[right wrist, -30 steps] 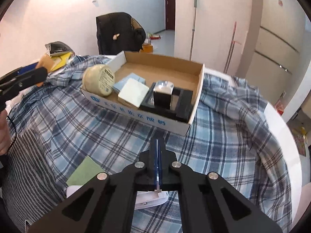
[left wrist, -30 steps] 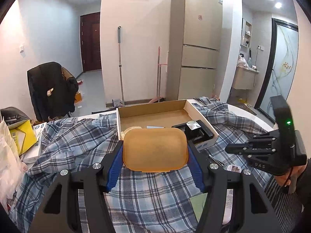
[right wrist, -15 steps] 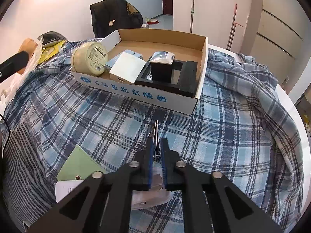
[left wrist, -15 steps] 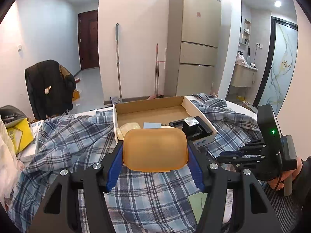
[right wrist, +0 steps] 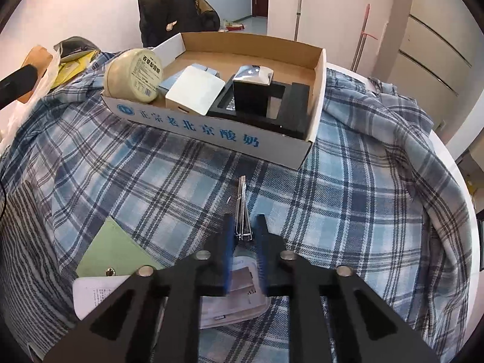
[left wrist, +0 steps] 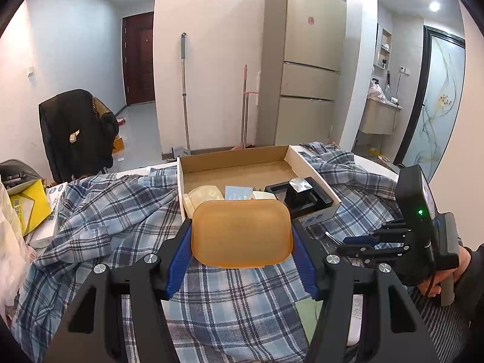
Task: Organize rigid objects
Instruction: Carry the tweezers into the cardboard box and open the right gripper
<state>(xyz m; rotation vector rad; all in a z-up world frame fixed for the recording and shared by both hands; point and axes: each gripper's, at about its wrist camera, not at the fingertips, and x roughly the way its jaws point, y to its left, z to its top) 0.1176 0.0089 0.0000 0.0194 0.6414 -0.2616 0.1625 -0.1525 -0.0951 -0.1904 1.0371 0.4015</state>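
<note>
Left wrist view first: the left gripper (left wrist: 240,227) is seen with its blue fingers (left wrist: 178,260) spread fairly wide and clamped on both ends of an amber plastic lid (left wrist: 242,233), which is held up off the plaid cloth (left wrist: 121,211). Past the fingertips a cardboard box (left wrist: 314,178) is sitting on the cloth-covered counter. Off to the right of the fingers the other tool is visible, gripped by a person's hand (left wrist: 444,284). Over in the right wrist view, the right gripper (right wrist: 244,230) is tipped steeply down at the cloth, fingers pulled in narrow around the near end of a nail clipper (right wrist: 242,205). The clipper is lying flat, pointing straight ahead from the tips toward the box, and the pads look snug on its sides, though they're a bit blurred. A white packet (right wrist: 236,302) is partly hidden under the fingers, and a green pouch (right wrist: 112,251) is just left of them. Ahead, inside the box, a round cream tin (right wrist: 133,75), a white square case (right wrist: 195,90) and a black bottle with a shiny cap (right wrist: 252,96) are lined up along the near wall.
</note>
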